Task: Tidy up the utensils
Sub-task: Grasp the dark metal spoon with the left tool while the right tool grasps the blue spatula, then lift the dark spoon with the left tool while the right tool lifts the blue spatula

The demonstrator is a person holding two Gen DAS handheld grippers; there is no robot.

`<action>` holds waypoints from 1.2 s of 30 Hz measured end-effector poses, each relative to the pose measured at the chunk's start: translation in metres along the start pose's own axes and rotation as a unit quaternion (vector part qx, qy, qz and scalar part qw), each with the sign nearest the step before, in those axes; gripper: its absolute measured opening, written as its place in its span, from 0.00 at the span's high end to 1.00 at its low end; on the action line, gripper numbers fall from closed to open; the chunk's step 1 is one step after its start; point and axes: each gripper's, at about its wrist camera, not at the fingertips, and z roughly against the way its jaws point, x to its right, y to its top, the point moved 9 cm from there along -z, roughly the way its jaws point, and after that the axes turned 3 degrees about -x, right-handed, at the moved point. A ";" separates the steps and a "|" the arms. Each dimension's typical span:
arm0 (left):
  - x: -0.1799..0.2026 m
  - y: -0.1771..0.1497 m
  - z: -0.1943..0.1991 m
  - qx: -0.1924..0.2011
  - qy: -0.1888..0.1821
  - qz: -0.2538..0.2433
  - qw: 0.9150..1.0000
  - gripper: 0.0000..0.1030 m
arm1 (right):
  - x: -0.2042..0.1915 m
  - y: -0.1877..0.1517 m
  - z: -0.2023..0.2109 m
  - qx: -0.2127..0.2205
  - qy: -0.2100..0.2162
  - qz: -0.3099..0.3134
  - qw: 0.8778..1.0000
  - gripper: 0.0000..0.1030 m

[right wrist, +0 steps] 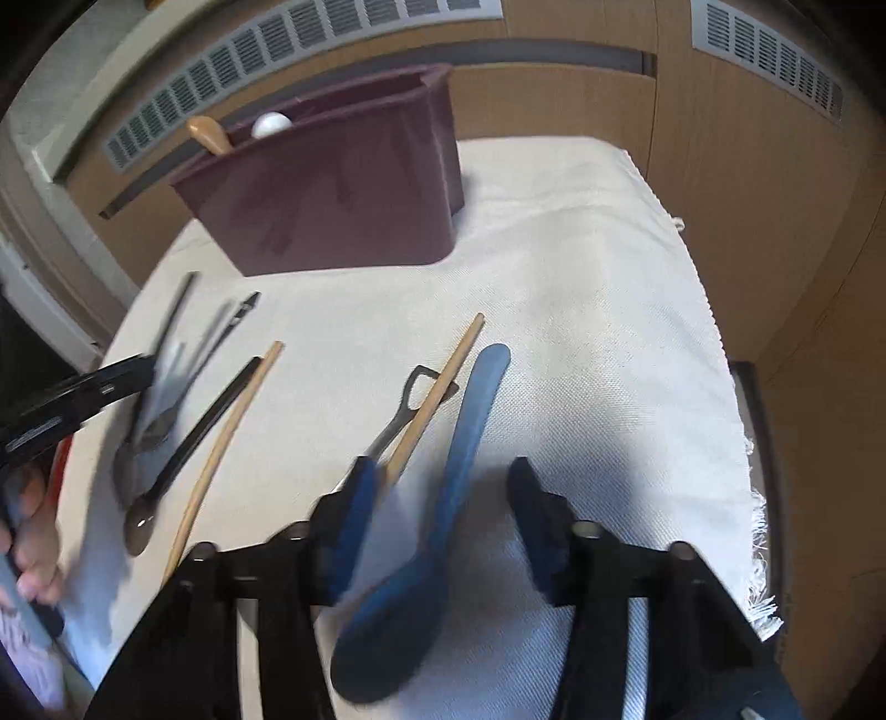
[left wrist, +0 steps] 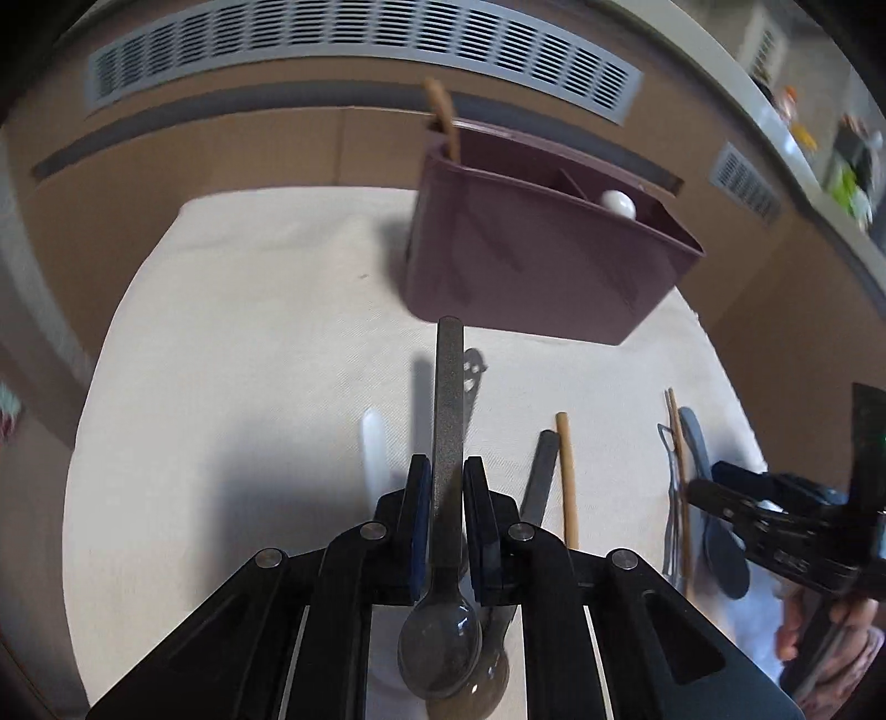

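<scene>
My left gripper (left wrist: pixel 447 471) is shut on a grey metal spoon (left wrist: pixel 447 421), handle pointing forward, bowl near the camera, held above the white cloth (left wrist: pixel 249 332). A maroon utensil caddy (left wrist: pixel 531 266) stands ahead; a wooden handle (left wrist: pixel 443 116) and a white utensil (left wrist: pixel 619 204) stick out of it. My right gripper (right wrist: pixel 443 482) is open, low over a blue spoon (right wrist: pixel 459 459) lying between its fingers. The caddy (right wrist: pixel 343 194) also shows in the right wrist view.
On the cloth (right wrist: pixel 609 332) lie a wooden stick (right wrist: pixel 437 387), a grey wire-handled utensil (right wrist: pixel 398 410), a second wooden stick (right wrist: pixel 232 426), a black spoon (right wrist: pixel 188 459) and grey spoons (right wrist: pixel 155 410). A white utensil (left wrist: pixel 374 448) lies left of my left gripper. Vent grilles (left wrist: pixel 354 33) run behind.
</scene>
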 end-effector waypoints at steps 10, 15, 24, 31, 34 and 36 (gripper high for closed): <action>-0.017 -0.017 -0.001 -0.031 -0.006 0.000 0.999 0.86 | -0.029 0.025 0.002 0.019 -0.017 0.064 0.998 0.95; -0.004 -0.002 -0.012 -0.056 0.010 -0.051 0.997 0.77 | -0.030 0.022 0.014 0.027 -0.004 0.073 0.997 0.95; 0.002 0.009 -0.043 -0.083 0.064 -0.116 0.988 0.84 | -0.012 0.014 0.028 0.039 0.010 0.053 0.998 0.94; 0.010 0.015 0.001 0.013 0.025 -0.063 0.998 0.88 | -0.007 0.017 0.015 0.024 0.019 0.022 0.999 0.91; 0.013 0.019 0.026 0.050 0.006 -0.036 0.998 0.88 | -0.009 0.018 0.000 0.004 0.007 0.012 1.000 0.90; 0.013 0.021 0.038 0.067 0.000 -0.026 0.997 0.88 | -0.012 0.017 -0.003 0.002 0.010 0.007 1.000 0.88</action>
